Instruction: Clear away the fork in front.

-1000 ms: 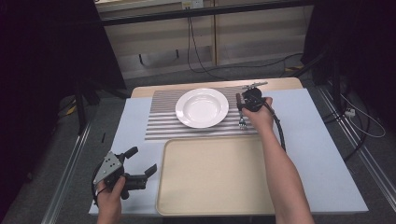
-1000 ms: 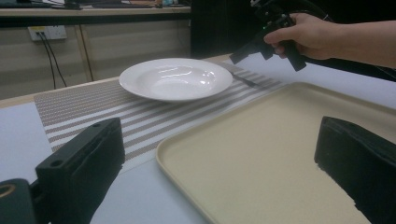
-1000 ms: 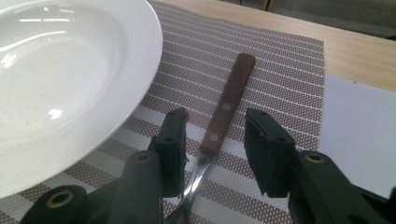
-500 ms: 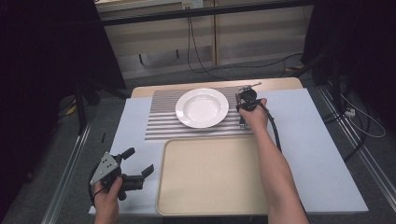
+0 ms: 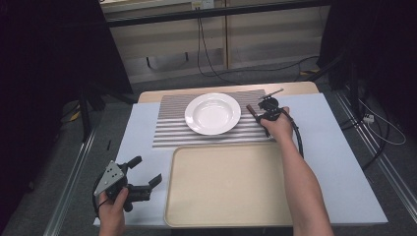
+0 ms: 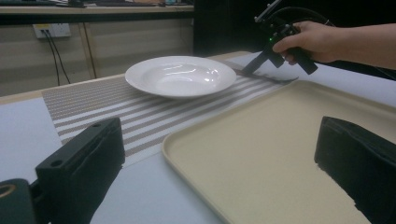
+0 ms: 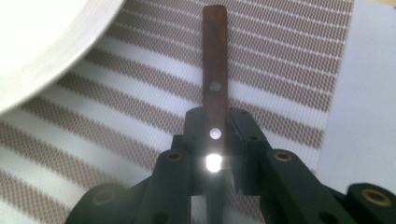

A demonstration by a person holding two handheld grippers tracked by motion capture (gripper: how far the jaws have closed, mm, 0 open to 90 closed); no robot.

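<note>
High view: the right gripper [image 5: 259, 114] is down on the striped placemat [image 5: 172, 130], just right of the white plate [image 5: 212, 113], and the brown end of a wooden-handled knife [image 5: 251, 110] sticks out beside it. A beige tray [image 5: 226, 184] lies empty just in front of the mat, on the pale blue table cover [image 5: 339, 162]. The left gripper [image 5: 140, 176] is held near the table's front left corner, beside the tray, its jaws spread wide with nothing between them.

Left gripper view: its two black jaws stand far apart at the bottom corners. Beyond them lie the tray's rim [image 6: 187, 140], the placemat [image 6: 93, 105] and the plate [image 6: 180, 76]. The right gripper [image 6: 254, 65] slants down onto the mat just behind the plate.

Right gripper view: the jaws have just been closing and now pinch the knife handle [image 7: 215, 65] near its rivets; the handle runs straight ahead over the placemat's stripes [image 7: 280, 79]. The plate's edge [image 7: 56, 46] is close at upper left and does not touch the knife.

Compared with a second ago, the right hand has shifted little; the left hand has kept its place.
</note>
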